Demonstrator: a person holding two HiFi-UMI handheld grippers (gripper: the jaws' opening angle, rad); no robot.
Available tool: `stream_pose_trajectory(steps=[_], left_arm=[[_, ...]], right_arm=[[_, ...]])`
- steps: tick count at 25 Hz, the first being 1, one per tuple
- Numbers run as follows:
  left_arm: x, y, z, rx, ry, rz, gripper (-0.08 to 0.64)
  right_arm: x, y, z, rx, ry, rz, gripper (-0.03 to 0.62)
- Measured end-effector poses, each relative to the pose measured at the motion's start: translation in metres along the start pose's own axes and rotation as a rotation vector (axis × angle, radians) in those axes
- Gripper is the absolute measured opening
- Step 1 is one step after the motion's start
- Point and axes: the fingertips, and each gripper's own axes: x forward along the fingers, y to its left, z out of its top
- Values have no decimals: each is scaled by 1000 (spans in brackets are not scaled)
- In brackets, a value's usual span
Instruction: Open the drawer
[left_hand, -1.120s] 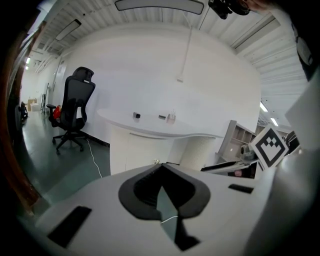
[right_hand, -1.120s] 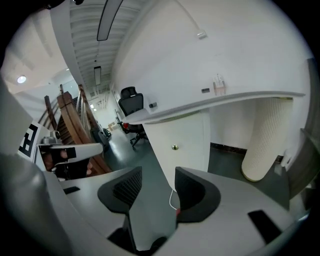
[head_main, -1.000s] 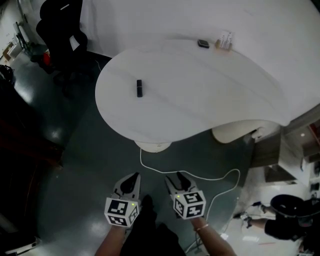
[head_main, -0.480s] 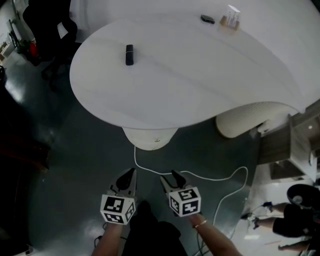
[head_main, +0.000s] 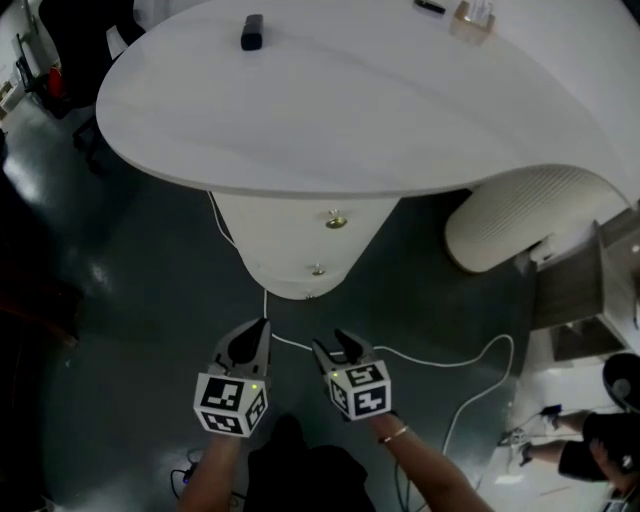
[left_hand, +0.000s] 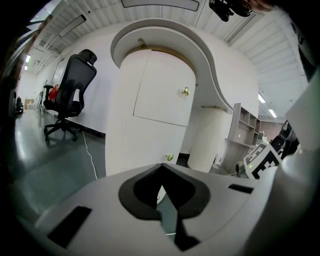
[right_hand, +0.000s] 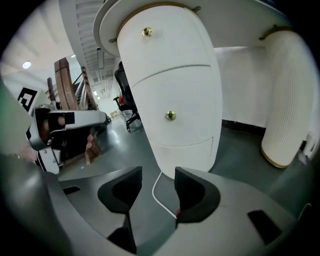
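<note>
- left gripper (head_main: 250, 343): pale grey shell, black jaw pads, marker cube (head_main: 228, 405) in white with black squares and a small green light
- right gripper (head_main: 335, 348): same build, ribbed black pads
- thin bracelet (head_main: 392, 435) on the right wrist
- dark garment (head_main: 300, 470) at bottom centre of the frame

Dark, glossy floor (head_main: 130, 300) underfoot, a white cable (right_hand: 152, 190) snaking across it. A black office chair (left_hand: 70, 95) stands by the white wall (right_hand: 240, 85), a ribbed white column (head_main: 520, 215) rises nearby, and strip lights (left_hand: 75, 26) glow overhead.

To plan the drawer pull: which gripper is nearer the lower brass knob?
Right, slightly. The right gripper faces the lower knob almost head-on; the left gripper stands off to the knob's left.
</note>
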Motion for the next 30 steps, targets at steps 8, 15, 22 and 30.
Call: stream_pose_trajectory(steps=[8, 15, 22, 30], left_arm=[[34, 25, -45, -10, -31, 15, 3], [56, 42, -84, -19, -6, 17, 3], [82, 55, -102, 4, 3, 10, 3], [95, 60, -106, 5, -16, 7, 3]], right_arm=[[88, -32, -10, -55, -21, -34, 186], [144, -56, -37, -79, 6, -87, 186], [177, -66, -46, -91, 53, -123, 186], [202, -67, -51, -125, 74, -130, 186]])
